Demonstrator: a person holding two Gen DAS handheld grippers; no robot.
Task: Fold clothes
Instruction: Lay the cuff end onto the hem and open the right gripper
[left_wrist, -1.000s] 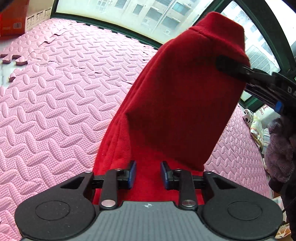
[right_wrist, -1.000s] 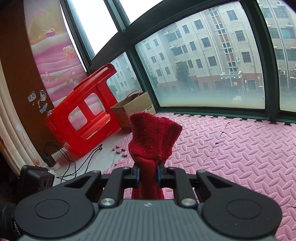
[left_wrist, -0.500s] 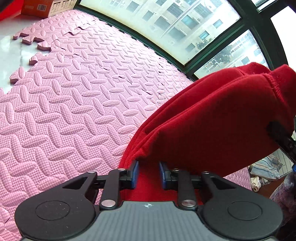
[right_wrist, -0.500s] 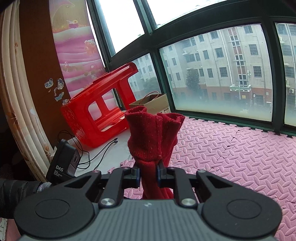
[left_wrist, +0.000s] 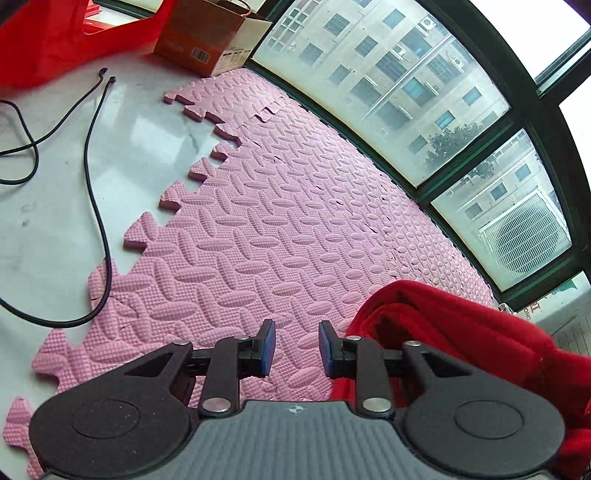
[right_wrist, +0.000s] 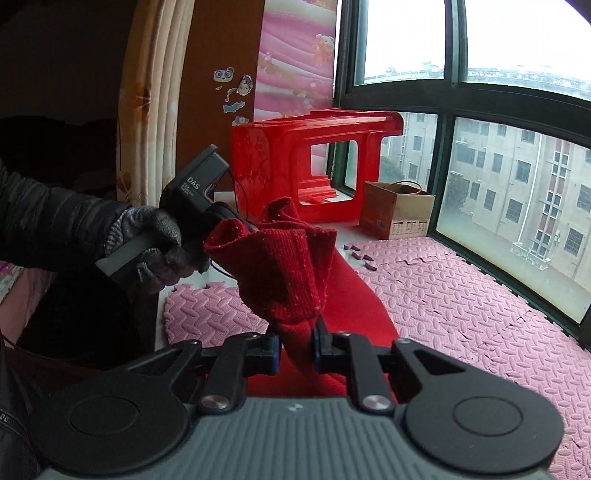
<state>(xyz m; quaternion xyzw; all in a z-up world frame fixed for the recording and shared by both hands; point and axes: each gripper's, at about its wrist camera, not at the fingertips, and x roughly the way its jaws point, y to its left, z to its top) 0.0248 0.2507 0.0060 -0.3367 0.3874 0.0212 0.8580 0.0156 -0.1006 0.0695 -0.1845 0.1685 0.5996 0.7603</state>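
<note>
Right hand-held gripper clamps a bunched red garment above the pink floor mat; left hand-held gripper stands open, empty. Judged mid-fold: next, lay the cloth flat.

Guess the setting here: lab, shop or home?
Most likely a home, an enclosed balcony or play corner. Pink foam puzzle mats cover the floor, cartoon stickers dot the wall beside a curtain, and big windows face apartment blocks. A red plastic stool lies tipped over.

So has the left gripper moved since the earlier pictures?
Yes. The left gripper let go of the red garment and swung left: the cardboard box now sits top-centre.
</note>
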